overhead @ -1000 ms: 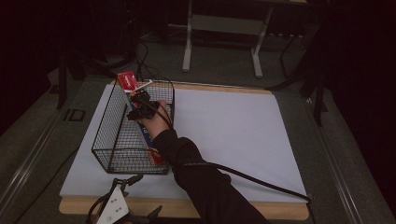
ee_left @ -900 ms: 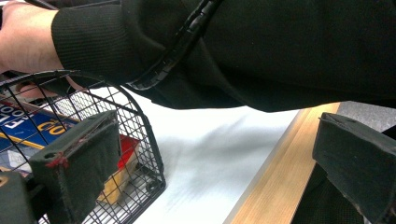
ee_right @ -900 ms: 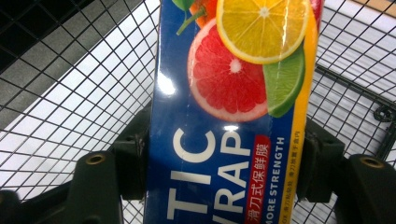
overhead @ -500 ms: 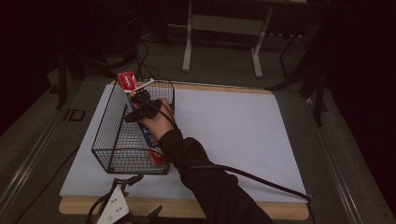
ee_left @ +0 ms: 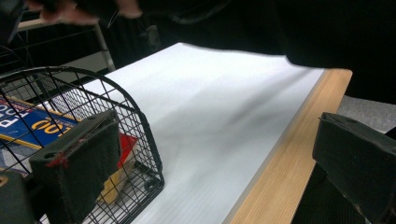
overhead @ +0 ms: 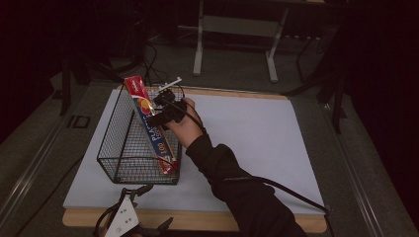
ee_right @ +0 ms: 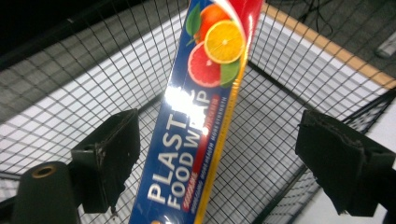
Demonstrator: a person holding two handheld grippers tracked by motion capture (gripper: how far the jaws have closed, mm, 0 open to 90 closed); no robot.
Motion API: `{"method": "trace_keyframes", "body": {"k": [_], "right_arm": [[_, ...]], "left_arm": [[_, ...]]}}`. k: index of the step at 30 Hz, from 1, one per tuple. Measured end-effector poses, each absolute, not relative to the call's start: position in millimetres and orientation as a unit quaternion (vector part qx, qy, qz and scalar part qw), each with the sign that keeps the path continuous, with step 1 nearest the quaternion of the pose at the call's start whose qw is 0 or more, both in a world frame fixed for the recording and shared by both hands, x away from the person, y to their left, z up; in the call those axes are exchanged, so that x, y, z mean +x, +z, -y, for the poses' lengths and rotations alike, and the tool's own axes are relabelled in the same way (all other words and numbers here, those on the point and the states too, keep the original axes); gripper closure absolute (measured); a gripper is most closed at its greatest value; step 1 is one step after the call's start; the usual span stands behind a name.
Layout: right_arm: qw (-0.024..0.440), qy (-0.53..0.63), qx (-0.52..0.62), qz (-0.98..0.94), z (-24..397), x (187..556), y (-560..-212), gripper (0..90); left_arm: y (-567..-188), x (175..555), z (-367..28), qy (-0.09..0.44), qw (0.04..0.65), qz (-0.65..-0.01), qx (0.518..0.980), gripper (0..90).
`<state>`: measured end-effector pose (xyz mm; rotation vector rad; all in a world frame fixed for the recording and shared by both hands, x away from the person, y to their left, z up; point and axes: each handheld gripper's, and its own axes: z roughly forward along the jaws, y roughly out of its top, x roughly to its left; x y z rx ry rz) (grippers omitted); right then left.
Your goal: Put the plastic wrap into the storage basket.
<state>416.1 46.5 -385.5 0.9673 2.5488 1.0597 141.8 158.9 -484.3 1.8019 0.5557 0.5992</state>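
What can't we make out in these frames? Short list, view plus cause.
- Plastic wrap box, right gripper view: lower end cut off by the bottom edge, glare blots part of the print.
- Same box, left gripper view: mostly hidden behind the wire basket mesh and a jaw.
- Left gripper, high view: cut off by the bottom edge, jaw gap unreadable there.
- Background beyond the table, high view: too dark to tell.
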Motion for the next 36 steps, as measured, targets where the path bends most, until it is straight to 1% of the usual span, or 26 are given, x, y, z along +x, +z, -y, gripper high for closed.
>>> {"method": "trace_keyframes", "body": {"k": [3,9,16,17,18,23,26,29,32,33,36], "right_arm": [[0.108,0.374,0.329,-0.860,-29.9,412.7,-374.3,14.3],[0.132,0.382,0.324,-0.855,0.9,407.3,-358.5,14.6],[0.139,0.388,0.331,-0.849,40.5,402.7,-354.3,14.6],[0.139,0.388,0.331,-0.849,40.5,402.7,-354.3,14.6],[0.140,0.392,0.333,-0.846,51.6,400.8,-355.4,14.6],[0.143,0.397,0.341,-0.840,77.7,397.1,-361.0,14.4],[0.136,0.403,0.348,-0.836,93.3,394.8,-366.3,14.4],[0.143,0.414,0.350,-0.828,110.0,389.9,-372.0,15.6],[0.136,0.423,0.353,-0.823,121.2,387.5,-376.0,15.6],[0.132,0.430,0.357,-0.819,131.9,385.7,-380.6,15.6],[0.134,0.432,0.364,-0.814,145.3,383.6,-388.7,15.6]], "left_arm": [[-484.4,142.1,-158.9,0.253,0.549,-0.235,0.761,1.8],[-484.6,143.1,-158.1,0.253,0.548,-0.235,0.762,1.7],[-484.8,144.0,-157.5,0.253,0.546,-0.236,0.763,1.7],[-484.8,144.0,-157.5,0.253,0.546,-0.236,0.763,1.7],[-485.0,144.2,-157.2,0.253,0.546,-0.235,0.764,1.7],[-485.1,144.1,-155.6,0.253,0.545,-0.234,0.764,1.8],[-485.2,144.2,-155.6,0.252,0.545,-0.234,0.764,1.7],[-485.4,145.2,-156.2,0.253,0.544,-0.236,0.764,1.7],[-485.7,145.6,-156.3,0.252,0.544,-0.236,0.764,1.7],[-485.8,145.5,-155.9,0.253,0.543,-0.236,0.765,1.8],[-485.9,145.5,-155.0,0.252,0.542,-0.235,0.766,1.7]]}}
